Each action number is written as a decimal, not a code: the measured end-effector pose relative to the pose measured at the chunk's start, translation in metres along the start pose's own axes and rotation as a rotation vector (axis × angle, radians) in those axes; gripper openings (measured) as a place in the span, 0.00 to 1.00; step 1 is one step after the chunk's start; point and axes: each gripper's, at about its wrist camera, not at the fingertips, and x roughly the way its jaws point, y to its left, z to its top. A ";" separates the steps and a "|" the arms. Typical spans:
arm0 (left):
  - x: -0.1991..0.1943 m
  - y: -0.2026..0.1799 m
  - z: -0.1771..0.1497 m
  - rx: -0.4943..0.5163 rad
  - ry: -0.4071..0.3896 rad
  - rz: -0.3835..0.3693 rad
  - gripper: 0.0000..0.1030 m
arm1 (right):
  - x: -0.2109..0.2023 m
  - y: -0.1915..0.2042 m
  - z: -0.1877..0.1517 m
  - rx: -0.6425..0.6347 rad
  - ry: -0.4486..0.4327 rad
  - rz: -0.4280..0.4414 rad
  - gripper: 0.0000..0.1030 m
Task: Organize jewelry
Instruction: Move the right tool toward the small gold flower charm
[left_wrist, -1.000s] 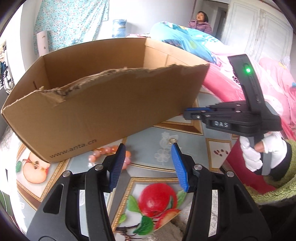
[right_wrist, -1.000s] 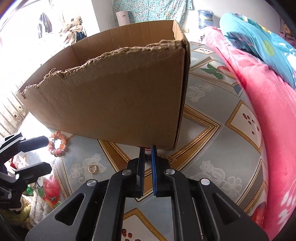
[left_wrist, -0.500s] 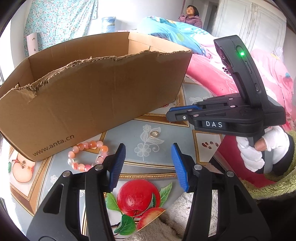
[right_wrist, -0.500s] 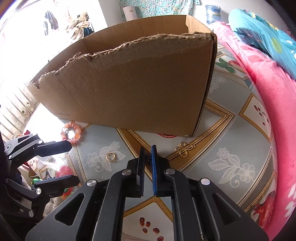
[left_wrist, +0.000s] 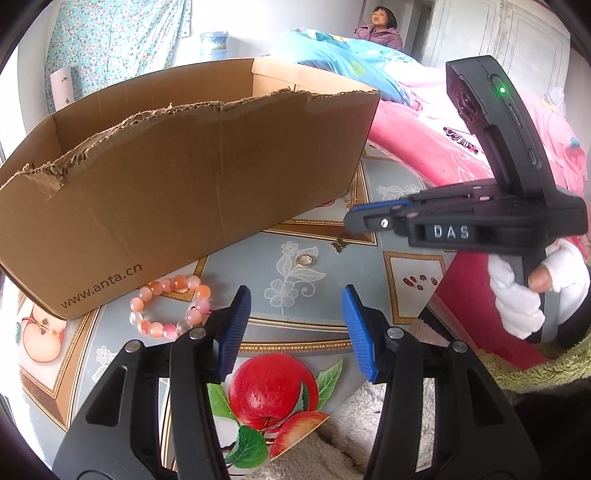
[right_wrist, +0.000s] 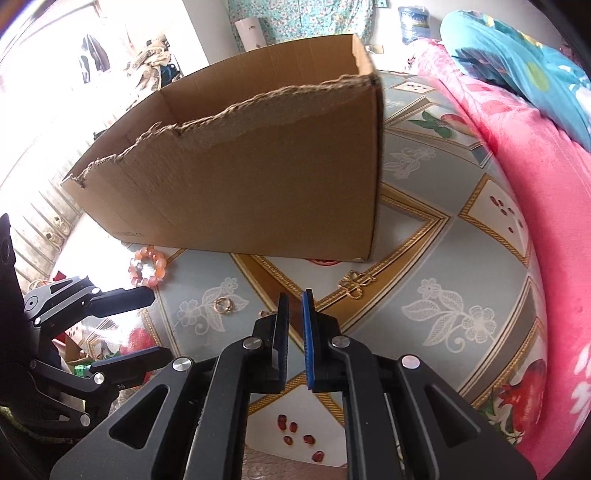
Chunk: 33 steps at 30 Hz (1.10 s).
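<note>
An open cardboard box (left_wrist: 177, 177) stands on the patterned table; it also shows in the right wrist view (right_wrist: 251, 177). A pink bead bracelet (left_wrist: 168, 308) lies in front of it, seen too in the right wrist view (right_wrist: 147, 266). A gold ring (left_wrist: 305, 260) lies on the table, also in the right wrist view (right_wrist: 223, 305). A small gold piece (left_wrist: 338, 246) lies beside it, partly hidden behind a finger in the right wrist view (right_wrist: 265, 314). My left gripper (left_wrist: 295, 325) is open and empty, near the bracelet and ring. My right gripper (right_wrist: 294, 317) is nearly shut with a narrow gap, empty, above the table.
A pink blanket (right_wrist: 535, 155) and blue quilt (left_wrist: 343, 62) lie on the bed at the right. A person (left_wrist: 378, 26) sits at the back. The right gripper's body (left_wrist: 480, 221) reaches in from the right in the left wrist view. A white fleece (left_wrist: 317, 458) lies at the table's near edge.
Both grippers have pulled back from the box, so more of the table, the bracelet and the ring came into view. The right gripper's jaws have parted slightly.
</note>
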 end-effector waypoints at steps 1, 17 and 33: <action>0.000 0.000 0.000 0.000 0.001 -0.001 0.47 | -0.001 -0.004 0.002 0.005 -0.006 -0.015 0.14; 0.008 0.003 0.007 -0.006 0.009 0.005 0.47 | 0.012 -0.015 0.017 -0.055 0.019 -0.096 0.17; 0.005 0.006 0.004 -0.007 -0.004 0.007 0.47 | 0.005 -0.001 0.003 -0.008 0.019 -0.060 0.17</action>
